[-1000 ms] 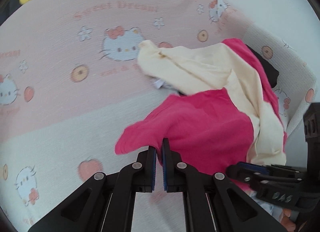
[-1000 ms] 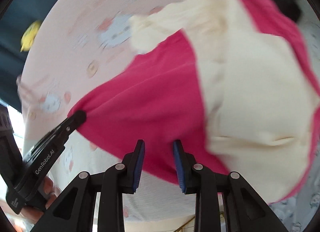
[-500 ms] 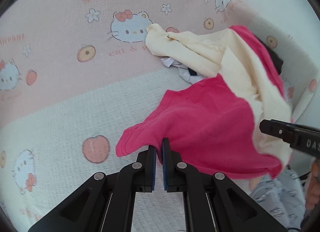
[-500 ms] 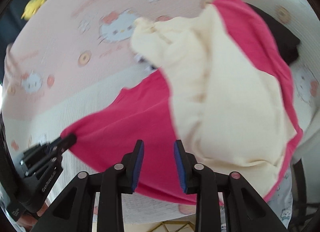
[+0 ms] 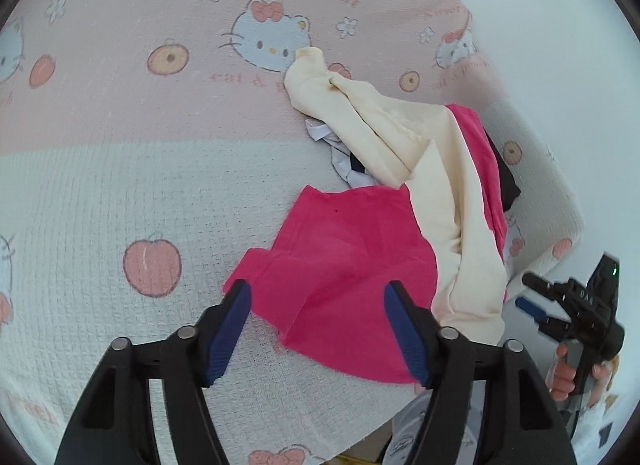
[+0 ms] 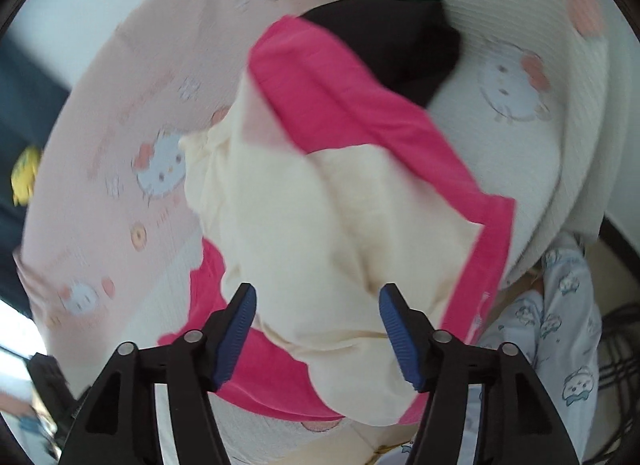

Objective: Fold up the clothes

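Where half a second ago it pinched the pink garment (image 5: 352, 265), the left gripper (image 5: 318, 301) now stands spread; the right gripper (image 6: 314, 305) gapes wider over the cream garment (image 6: 320, 225), both lying on the Hello Kitty blanket (image 5: 120, 185).

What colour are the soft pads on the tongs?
Blue pads, on black arms. The left wrist view shows them best.

Clothes pile (image 5: 384, 233) on blanket (image 5: 120, 193)
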### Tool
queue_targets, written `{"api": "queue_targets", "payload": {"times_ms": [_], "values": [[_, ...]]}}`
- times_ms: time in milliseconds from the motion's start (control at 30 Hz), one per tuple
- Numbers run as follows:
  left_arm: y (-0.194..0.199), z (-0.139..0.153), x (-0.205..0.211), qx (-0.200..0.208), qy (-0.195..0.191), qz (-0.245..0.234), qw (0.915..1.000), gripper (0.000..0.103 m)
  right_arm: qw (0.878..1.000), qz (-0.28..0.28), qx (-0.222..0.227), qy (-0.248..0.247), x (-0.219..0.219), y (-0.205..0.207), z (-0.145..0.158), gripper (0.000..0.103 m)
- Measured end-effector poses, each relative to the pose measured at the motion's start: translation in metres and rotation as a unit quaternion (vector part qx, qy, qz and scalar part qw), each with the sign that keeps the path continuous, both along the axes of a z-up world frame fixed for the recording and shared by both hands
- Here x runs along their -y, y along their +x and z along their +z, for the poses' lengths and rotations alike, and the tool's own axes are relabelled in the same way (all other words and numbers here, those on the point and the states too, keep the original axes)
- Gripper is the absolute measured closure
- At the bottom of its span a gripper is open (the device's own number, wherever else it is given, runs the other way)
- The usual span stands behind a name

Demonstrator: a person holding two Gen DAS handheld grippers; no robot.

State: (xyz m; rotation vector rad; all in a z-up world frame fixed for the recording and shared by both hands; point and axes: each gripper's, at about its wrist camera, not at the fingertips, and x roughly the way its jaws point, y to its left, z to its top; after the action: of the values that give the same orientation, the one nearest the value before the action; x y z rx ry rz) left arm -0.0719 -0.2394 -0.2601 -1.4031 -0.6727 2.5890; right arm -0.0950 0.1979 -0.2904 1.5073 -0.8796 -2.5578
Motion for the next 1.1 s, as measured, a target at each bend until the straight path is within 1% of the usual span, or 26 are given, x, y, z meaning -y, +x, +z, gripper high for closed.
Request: {"api": "queue_targets", "payload": {"times_ms": [133,267,333,433,467,600,667,733,800,867,933,967,1033,1100], "values": [[-0.003,-0.01,-0.006,0.014,0.004,0.002,0.9999,0.036,0.999,-0.032,0.015,-0.03,-0.022,0.009,-0.013,0.037],[-0.006,-0.021,-0.012,0.029,0.008,0.004,0.9996,0.036,0.996,-0.058,0.034,-0.054,-0.034,0.009,-0.031,0.032],[-0.008,-0.025,-0.014,0.039,0.005,0.006,0.9992,0.036,0.993,-0.067,0.049,-0.082,-0.042,0.009,-0.042,0.031],[-0.011,-0.023,-0.016,0.04,-0.021,0.01,0.9989,0.036,0.988,-0.08,0.068,-0.115,-0.05,0.01,-0.058,0.031],[-0.013,-0.019,-0.018,0.036,-0.028,0.005,0.9989,0.036,0.986,-0.084,0.072,-0.124,-0.051,0.01,-0.063,0.031],[-0.016,-0.001,-0.039,0.01,-0.059,-0.036,0.9976,0.036,0.981,-0.093,0.088,-0.146,-0.055,0.01,-0.079,0.031],[-0.018,0.004,-0.057,-0.004,-0.086,-0.066,0.9941,0.036,0.979,-0.1,0.092,-0.155,-0.055,0.009,-0.085,0.031],[-0.02,0.008,-0.077,-0.016,-0.117,-0.1,0.988,0.036,0.976,-0.108,0.092,-0.164,-0.056,0.009,-0.09,0.031],[-0.02,0.008,-0.1,-0.031,-0.157,-0.142,0.9769,0.036,0.974,-0.112,0.084,-0.179,-0.054,0.009,-0.093,0.031],[-0.018,0.008,-0.121,-0.05,-0.19,-0.178,0.9641,0.036,0.973,-0.111,0.082,-0.187,-0.051,0.009,-0.095,0.031],[-0.014,0.006,-0.139,-0.068,-0.218,-0.214,0.9498,0.036,0.974,-0.108,0.082,-0.181,-0.047,0.009,-0.095,0.048],[-0.013,0.005,-0.145,-0.071,-0.224,-0.226,0.9455,0.036,0.975,-0.106,0.08,-0.177,-0.046,0.009,-0.093,0.05],[-0.011,0.003,-0.154,-0.074,-0.231,-0.248,0.938,0.036,0.977,-0.103,0.076,-0.169,-0.044,0.009,-0.089,0.064],[-0.01,0.001,-0.16,-0.073,-0.233,-0.264,0.9332,0.036,0.979,-0.102,0.072,-0.164,-0.042,0.008,-0.084,0.068]]}}
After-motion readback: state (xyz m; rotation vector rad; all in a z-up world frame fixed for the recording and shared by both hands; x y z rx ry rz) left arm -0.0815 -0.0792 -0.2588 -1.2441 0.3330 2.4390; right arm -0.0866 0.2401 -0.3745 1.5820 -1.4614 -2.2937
